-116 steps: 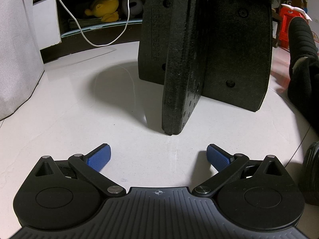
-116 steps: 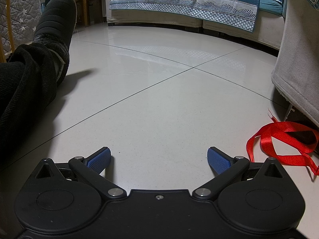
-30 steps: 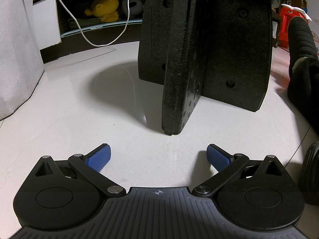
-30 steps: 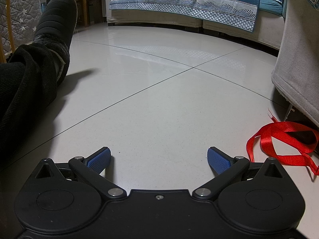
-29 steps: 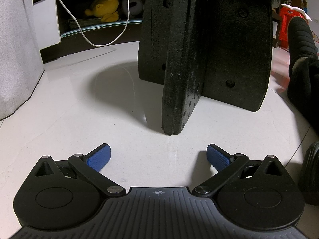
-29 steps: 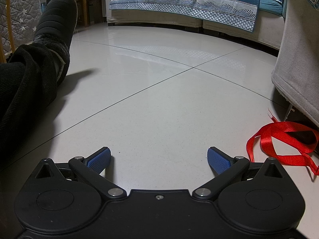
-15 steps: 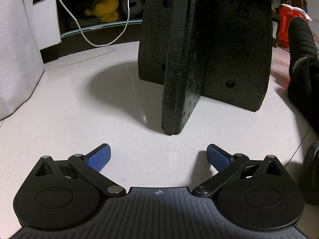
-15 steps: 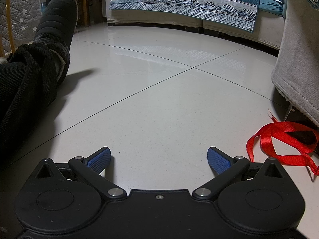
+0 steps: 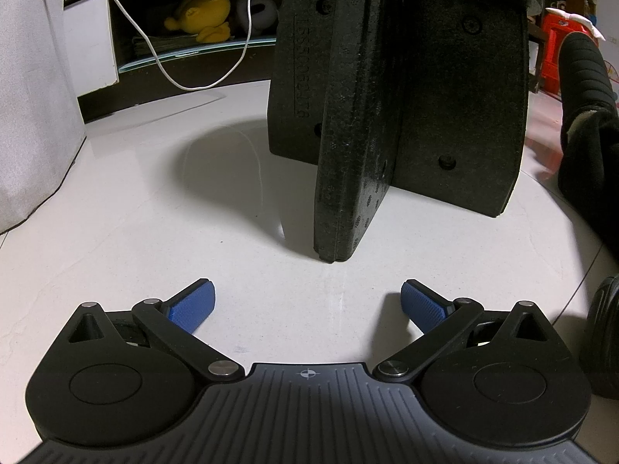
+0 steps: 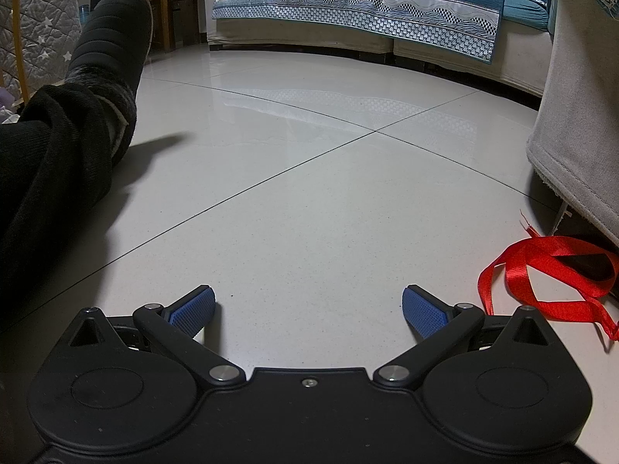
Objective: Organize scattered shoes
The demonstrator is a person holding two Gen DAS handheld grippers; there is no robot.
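In the left wrist view, a dark ribbed object (image 9: 607,342) at 4 o'clock is cut by the right edge; whether it is a shoe cannot be told. The black foam stand (image 9: 390,89) runs off the top edge at 12 o'clock. The embossed characters on its side are too faint to read. In the right wrist view, the trouser leg (image 10: 42,178) at 9 o'clock leaves the left edge, and the grey fabric cover (image 10: 580,116) at 3 o'clock is cut by the right edge, hiding what it drapes.
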